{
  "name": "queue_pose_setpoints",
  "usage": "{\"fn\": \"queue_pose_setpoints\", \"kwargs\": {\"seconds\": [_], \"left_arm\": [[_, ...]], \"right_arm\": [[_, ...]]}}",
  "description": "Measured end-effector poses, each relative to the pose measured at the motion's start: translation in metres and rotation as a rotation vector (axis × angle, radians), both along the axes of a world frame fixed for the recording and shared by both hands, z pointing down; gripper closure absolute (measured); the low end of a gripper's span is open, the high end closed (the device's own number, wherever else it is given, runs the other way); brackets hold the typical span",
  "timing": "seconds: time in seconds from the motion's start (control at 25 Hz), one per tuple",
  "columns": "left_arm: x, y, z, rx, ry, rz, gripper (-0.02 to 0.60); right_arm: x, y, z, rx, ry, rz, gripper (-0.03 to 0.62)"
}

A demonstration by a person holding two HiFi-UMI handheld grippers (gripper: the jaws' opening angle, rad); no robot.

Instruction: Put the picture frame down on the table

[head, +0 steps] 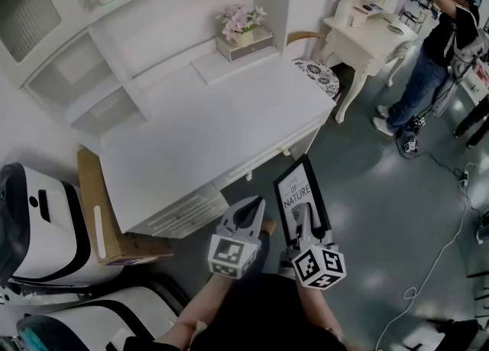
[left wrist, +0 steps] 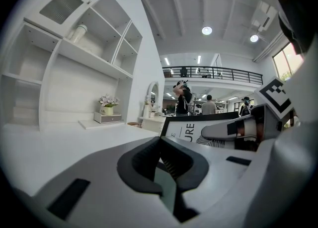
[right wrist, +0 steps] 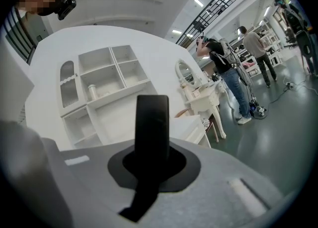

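Picture frame [head: 299, 186] hangs beyond the table [head: 191, 143], over the floor [head: 397, 212], its thin rim clamped in the right gripper [head: 306, 216], the left gripper [head: 250, 208] closed on nothing, and one twist could make it slip and smash!

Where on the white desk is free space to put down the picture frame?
The desk top is bare from the shelves on its left to its front edge. Only the raised ledge at the back is taken, by a flower box.

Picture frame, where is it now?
Head view, lower right: the picture frame is clamped in the right tool, above the floor just in front of the white desk.
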State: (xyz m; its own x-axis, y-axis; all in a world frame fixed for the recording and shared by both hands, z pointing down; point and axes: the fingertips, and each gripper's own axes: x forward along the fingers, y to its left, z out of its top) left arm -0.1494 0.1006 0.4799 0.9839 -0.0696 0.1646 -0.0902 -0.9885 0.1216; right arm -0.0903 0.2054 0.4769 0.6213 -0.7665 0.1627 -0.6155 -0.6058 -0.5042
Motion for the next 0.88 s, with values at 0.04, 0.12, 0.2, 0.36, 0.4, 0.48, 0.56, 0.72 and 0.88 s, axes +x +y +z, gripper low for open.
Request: {"fn": "queue_pose_setpoints", "kwargs": {"seconds": [0.04,0.12,0.2,0.36,0.4,0.48,0.56,0.72,0.88], "left_arm": [[0.004,-0.001,0.0,0.002,-0.003,0.002,0.571],[0.01,-0.004,0.001,0.003,-0.01,0.002,0.571],[0.016,-0.006,0.002,0.003,-0.014,0.003,0.571],[0.03,-0.01,0.001,0.003,-0.012,0.012,0.571],[0.034,-0.011,0.001,0.004,-0.012,0.016,0.571],[0.041,-0.013,0.001,0.001,-0.012,0.024,0.571],[0.048,-0.015,0.0,-0.004,-0.01,0.029,0.571],[0.064,-0.021,-0.001,-0.001,-0.008,0.041,0.571],[0.079,-0.031,-0.005,0.002,-0.007,0.049,0.571]], "right_arm": [[0.004,-0.001,0.0,0.002,0.0,0.004,0.58],[0.011,-0.002,0.0,0.004,-0.003,0.008,0.58],[0.017,-0.002,0.002,0.005,-0.009,0.013,0.58],[0.029,-0.006,0.002,0.007,-0.012,0.02,0.58],[0.032,-0.007,0.002,0.008,-0.012,0.022,0.58],[0.038,-0.009,0.002,0.009,-0.012,0.026,0.58],[0.044,-0.011,0.002,0.008,-0.013,0.032,0.58],[0.058,-0.016,0.004,0.006,-0.016,0.043,0.58],[0.073,-0.026,0.003,0.006,-0.024,0.047,0.58]]}}
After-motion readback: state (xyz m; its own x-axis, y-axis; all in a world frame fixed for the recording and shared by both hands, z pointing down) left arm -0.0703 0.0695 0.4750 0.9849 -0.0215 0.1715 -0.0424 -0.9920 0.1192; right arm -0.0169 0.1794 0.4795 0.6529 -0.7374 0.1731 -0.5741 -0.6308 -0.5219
